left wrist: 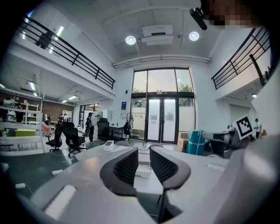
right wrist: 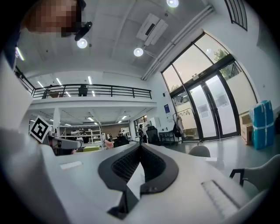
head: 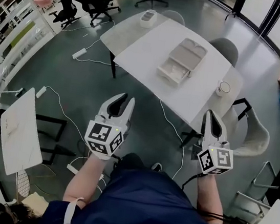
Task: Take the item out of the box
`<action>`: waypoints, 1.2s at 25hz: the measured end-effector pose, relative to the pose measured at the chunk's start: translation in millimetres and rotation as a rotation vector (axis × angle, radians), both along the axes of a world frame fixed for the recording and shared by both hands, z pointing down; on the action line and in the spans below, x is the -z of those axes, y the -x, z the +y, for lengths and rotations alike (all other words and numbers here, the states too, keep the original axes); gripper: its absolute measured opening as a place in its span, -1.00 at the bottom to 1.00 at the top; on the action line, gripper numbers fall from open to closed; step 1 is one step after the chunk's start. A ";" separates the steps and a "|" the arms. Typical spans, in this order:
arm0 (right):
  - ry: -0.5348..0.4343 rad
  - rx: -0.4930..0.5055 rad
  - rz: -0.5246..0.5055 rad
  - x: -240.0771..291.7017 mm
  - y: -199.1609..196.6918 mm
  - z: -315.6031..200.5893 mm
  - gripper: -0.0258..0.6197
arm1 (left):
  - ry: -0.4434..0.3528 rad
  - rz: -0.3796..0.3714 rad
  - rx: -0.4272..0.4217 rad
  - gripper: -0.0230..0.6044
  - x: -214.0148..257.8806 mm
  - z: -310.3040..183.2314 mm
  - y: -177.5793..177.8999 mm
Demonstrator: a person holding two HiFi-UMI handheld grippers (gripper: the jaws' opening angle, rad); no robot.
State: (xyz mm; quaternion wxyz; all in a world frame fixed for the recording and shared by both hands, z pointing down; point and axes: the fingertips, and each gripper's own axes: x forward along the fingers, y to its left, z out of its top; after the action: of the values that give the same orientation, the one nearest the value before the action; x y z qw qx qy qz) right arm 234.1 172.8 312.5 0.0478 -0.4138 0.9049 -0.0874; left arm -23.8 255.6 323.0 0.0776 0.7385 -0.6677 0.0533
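A beige flat box lies on the white table, its near end pulled out like a drawer; nothing inside it can be made out. Both grippers hang in the air well short of the table. My left gripper stands open with an empty gap between its jaws, and in the left gripper view the box shows through that gap. My right gripper points toward the table's near right corner; in the right gripper view its jaw tips meet with nothing held.
A white cup stands near the table's right edge and a small white device at its far left. Grey chairs flank the table. A white board leans at left. Cables cross the floor.
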 end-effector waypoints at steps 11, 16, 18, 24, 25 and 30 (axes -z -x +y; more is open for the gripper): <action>0.056 -0.006 0.051 -27.2 35.3 -37.8 -0.91 | 0.040 0.034 0.009 -0.63 -27.0 -34.5 43.5; 0.075 -0.059 0.073 -26.2 67.9 -62.3 -0.91 | 0.052 0.064 -0.033 -0.63 -31.9 -69.0 84.0; 0.069 -0.086 0.074 -22.4 80.6 -73.3 -0.91 | 0.049 0.073 -0.040 -0.63 -32.2 -83.8 106.0; 0.074 -0.185 0.084 -22.1 112.0 -98.3 -0.91 | 0.050 0.083 -0.087 -0.63 -32.8 -124.9 161.2; 0.081 -0.203 0.087 -24.2 115.0 -100.6 -0.91 | 0.053 0.086 -0.102 -0.63 -33.8 -130.8 165.9; 0.124 -0.247 0.116 -41.0 134.5 -103.7 -0.91 | 0.075 0.105 -0.165 -0.63 -47.1 -154.9 181.2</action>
State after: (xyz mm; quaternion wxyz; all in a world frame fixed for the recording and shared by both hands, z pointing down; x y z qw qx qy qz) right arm 99.6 69.2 353.5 -0.0196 -0.5286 0.8412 -0.1124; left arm -205.0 100.7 370.1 0.1353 0.7893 -0.5971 0.0457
